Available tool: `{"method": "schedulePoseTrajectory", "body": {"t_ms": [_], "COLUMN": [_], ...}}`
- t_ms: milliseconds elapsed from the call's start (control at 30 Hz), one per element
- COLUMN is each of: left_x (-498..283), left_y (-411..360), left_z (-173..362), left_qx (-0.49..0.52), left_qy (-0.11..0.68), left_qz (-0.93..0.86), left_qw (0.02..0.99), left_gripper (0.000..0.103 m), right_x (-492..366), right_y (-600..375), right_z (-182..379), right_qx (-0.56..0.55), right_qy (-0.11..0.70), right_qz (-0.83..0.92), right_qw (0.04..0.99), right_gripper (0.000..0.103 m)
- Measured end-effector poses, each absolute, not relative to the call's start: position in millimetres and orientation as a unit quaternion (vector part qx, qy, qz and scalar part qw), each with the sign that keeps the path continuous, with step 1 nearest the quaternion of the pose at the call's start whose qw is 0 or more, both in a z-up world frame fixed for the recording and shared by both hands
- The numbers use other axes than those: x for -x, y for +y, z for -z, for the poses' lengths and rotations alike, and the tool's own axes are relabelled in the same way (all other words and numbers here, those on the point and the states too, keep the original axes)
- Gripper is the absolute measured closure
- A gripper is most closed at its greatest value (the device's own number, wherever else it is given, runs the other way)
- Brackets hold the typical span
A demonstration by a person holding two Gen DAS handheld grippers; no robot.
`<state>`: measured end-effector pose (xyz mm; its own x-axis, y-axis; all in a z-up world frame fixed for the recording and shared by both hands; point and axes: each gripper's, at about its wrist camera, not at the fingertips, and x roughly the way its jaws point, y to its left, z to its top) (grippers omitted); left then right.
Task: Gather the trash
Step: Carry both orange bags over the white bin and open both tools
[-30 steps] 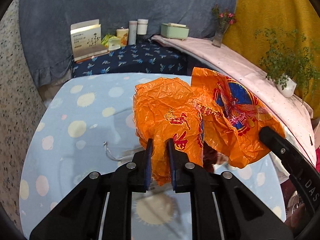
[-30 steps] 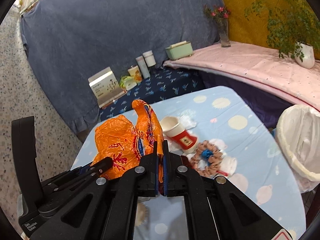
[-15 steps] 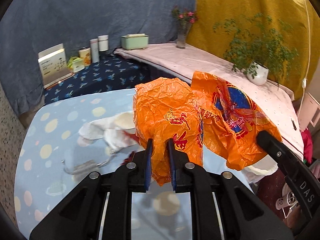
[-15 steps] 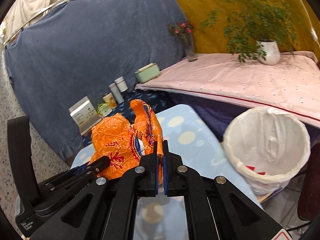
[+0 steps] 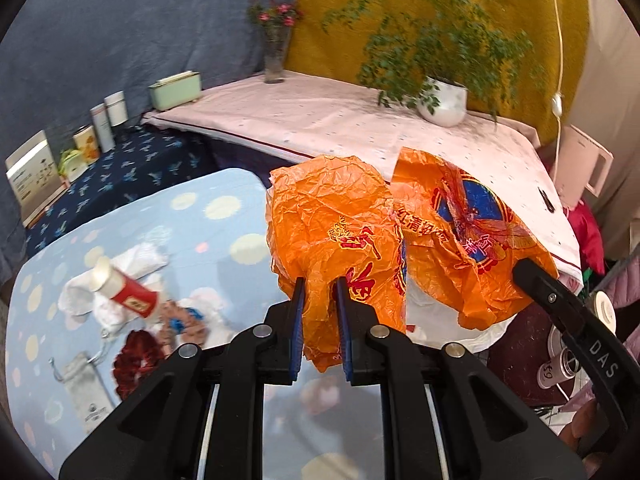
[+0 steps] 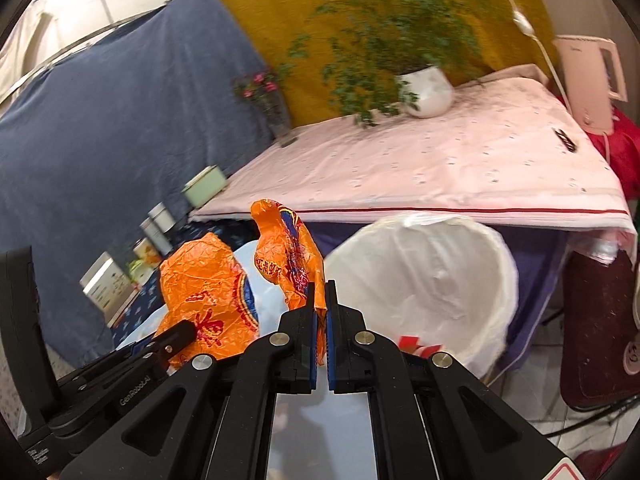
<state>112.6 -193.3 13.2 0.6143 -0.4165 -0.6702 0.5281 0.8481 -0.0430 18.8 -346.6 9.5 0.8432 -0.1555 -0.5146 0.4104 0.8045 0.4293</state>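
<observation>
Beside table [image 5: 224,240], orange bag [image 5: 336,232] (crumpled) clamped between both hand-held grippers.

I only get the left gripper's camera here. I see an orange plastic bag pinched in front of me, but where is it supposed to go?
Observer: A white-lined trash bin stands just ahead of the right gripper, beside the blue table; your bag hides most of it.
Operator: Is the other gripper holding the bag too?
Observer: Yes, its jaws are shut on a thin edge of the orange plastic bag.
Operator: Anything already in that bin?
Observer: A red-and-white scrap shows low inside it; I cannot tell what it is.
</observation>
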Motion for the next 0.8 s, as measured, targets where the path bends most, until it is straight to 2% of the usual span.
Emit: {"method": "schedulePoseTrajectory", "body": {"t_ms": [400, 500, 533, 567, 633, 667, 733, 800], "left_x": [-131.7, -138.6, -141.3, -143.7, -143.7, -143.6, -145.2, -146.4], "left_y": [-265.9, -275.7, -277.6, -278.5, -277.5, -277.0, -275.1, -270.0], "left_z": [18.3, 26.1, 29.3, 31.9, 32.9, 33.8, 36.1, 37.0], "left_qx": [-0.108, -0.107, -0.106, -0.105, -0.107, -0.110, -0.110, -0.106], "left_qy": [0.374, 0.384, 0.391, 0.394, 0.383, 0.381, 0.387, 0.390], "left_qz": [0.309, 0.313, 0.312, 0.307, 0.295, 0.293, 0.293, 0.287], "left_qw": [0.868, 0.862, 0.860, 0.860, 0.869, 0.870, 0.868, 0.869], "left_gripper": [0.088, 0.084, 0.076, 0.058, 0.048, 0.047, 0.046, 0.046], "right_x": [-13.7, -18.6, -19.4, -20.4, -21.4, -22.2, -22.3, -22.9], "right_y": [-400.8, -407.2, -407.8, -408.3, -409.1, -408.7, -406.7, -403.1], "right_z": [24.5, 32.1, 34.1, 35.6, 37.8, 38.4, 37.8, 35.3], "right_qx": [-0.297, -0.299, -0.300, -0.300, -0.300, -0.299, -0.295, -0.291], "right_qy": [0.246, 0.253, 0.254, 0.256, 0.258, 0.259, 0.258, 0.257], "right_qz": [0.210, 0.215, 0.216, 0.220, 0.226, 0.227, 0.231, 0.231], "right_qw": [0.899, 0.895, 0.894, 0.892, 0.890, 0.890, 0.891, 0.892], "right_gripper": [0.099, 0.099, 0.094, 0.092, 0.086, 0.084, 0.070, 0.067]}}
